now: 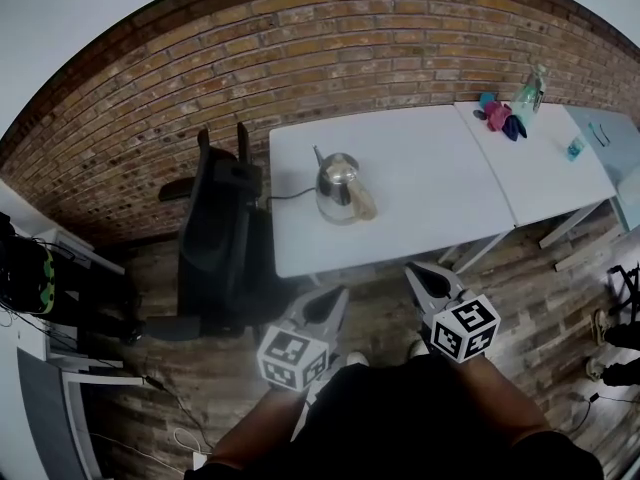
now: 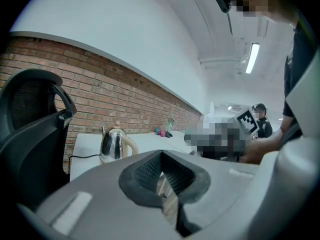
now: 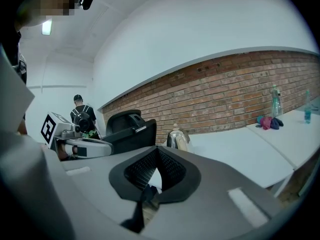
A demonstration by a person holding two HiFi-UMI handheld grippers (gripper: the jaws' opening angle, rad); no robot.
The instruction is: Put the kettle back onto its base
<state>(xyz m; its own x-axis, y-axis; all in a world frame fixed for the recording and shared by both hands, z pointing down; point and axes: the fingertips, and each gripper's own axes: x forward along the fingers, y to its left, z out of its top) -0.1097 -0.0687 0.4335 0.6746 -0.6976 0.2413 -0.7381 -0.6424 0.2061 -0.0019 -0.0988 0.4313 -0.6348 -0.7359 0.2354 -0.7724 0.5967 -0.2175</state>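
The kettle (image 1: 340,186) stands upright near the left end of the white table (image 1: 420,163), its lid on and a cord running from under it to the table's left edge. I cannot make out the base on its own. A black chair (image 1: 215,238) stands just left of the table. On the next table is a clear bottle (image 1: 530,90); its fill is unclear. The left gripper (image 1: 336,294) and right gripper (image 1: 418,271) hang short of the table, jaws closed on nothing.
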